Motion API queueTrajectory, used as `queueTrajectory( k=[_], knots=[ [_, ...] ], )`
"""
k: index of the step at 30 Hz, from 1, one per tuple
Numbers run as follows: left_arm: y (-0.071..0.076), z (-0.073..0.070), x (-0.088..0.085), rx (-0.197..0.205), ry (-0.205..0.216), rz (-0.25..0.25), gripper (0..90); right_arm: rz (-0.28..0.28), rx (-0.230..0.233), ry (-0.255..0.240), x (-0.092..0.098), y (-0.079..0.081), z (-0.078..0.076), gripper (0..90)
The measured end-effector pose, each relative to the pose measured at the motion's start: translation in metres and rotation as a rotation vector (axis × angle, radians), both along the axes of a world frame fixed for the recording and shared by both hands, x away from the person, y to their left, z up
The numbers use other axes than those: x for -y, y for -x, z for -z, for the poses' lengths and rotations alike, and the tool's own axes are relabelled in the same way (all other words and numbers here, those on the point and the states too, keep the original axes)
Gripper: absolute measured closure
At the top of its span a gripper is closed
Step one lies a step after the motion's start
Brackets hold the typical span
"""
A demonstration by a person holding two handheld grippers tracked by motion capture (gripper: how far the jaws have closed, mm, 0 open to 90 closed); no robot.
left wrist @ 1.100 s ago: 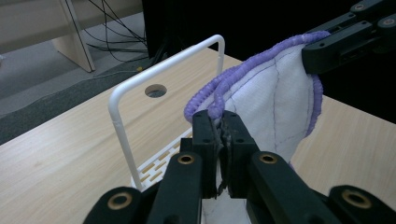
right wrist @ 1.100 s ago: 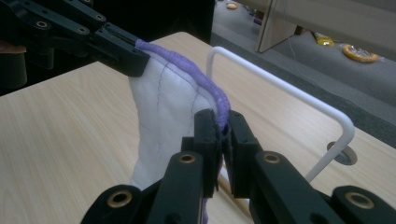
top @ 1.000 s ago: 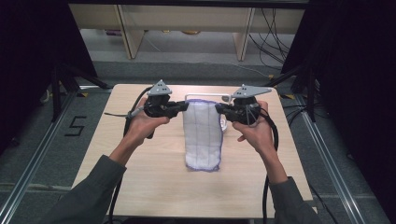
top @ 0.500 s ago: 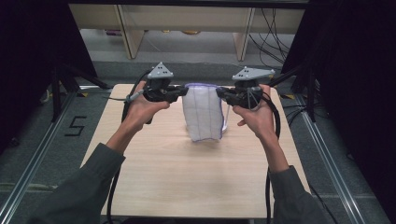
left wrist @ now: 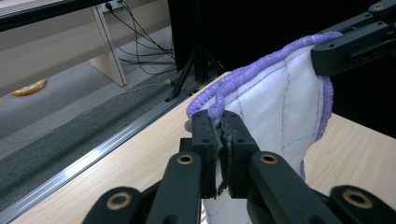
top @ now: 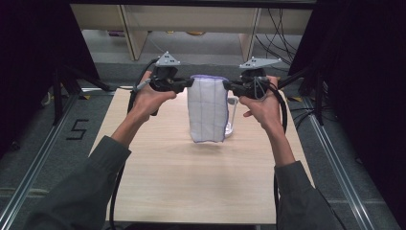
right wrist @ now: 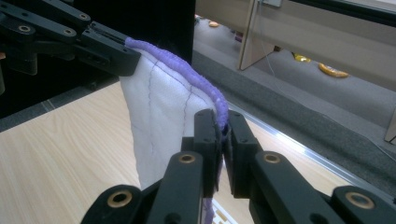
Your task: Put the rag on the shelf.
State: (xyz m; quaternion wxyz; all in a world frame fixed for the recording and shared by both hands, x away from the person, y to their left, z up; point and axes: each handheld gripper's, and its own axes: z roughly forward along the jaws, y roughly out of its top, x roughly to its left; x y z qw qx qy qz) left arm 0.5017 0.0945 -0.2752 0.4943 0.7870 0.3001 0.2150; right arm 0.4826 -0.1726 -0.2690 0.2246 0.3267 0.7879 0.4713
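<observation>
Cloth [top: 207, 109] now lifted clear off table [top: 191, 182].

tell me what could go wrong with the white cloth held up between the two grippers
1. The left gripper and right gripper pinch only the purple-edged white quilted cloth at its top corners; a corner could slip out.
2. The clear plastic jug stands just behind the hanging cloth, which might catch and tip it.
</observation>
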Motion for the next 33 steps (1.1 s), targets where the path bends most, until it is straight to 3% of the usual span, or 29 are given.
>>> queueTrajectory(
  k=[1,3,15,26,31,33],
  knots=[
    [-0.001,0.0,0.002,0.003,0.015,-0.003,84.7,0.013,-0.005,-0.008,0.0,-0.002,-0.002,84.9],
    [-0.003,-0.003,0.003,0.002,-0.009,-0.004,84.7,0.017,-0.004,-0.013,0.0,-0.003,-0.002,84.9],
    [-0.021,-0.017,0.014,0.011,0.005,-0.037,84.6,0.05,0.005,-0.027,0.006,-0.02,-0.015,84.6],
    [-0.039,-0.041,0.024,0.036,0.018,-0.077,84.5,0.1,0.031,-0.044,0.01,-0.038,-0.036,84.1],
    [-0.05,-0.04,0.024,0.035,0.016,-0.088,84.4,0.112,0.039,-0.058,0.009,-0.047,-0.038,83.9],
    [-0.058,-0.035,0.024,0.039,0.035,-0.095,84.4,0.119,0.037,-0.063,0.008,-0.052,-0.036,83.9]
  ],
)
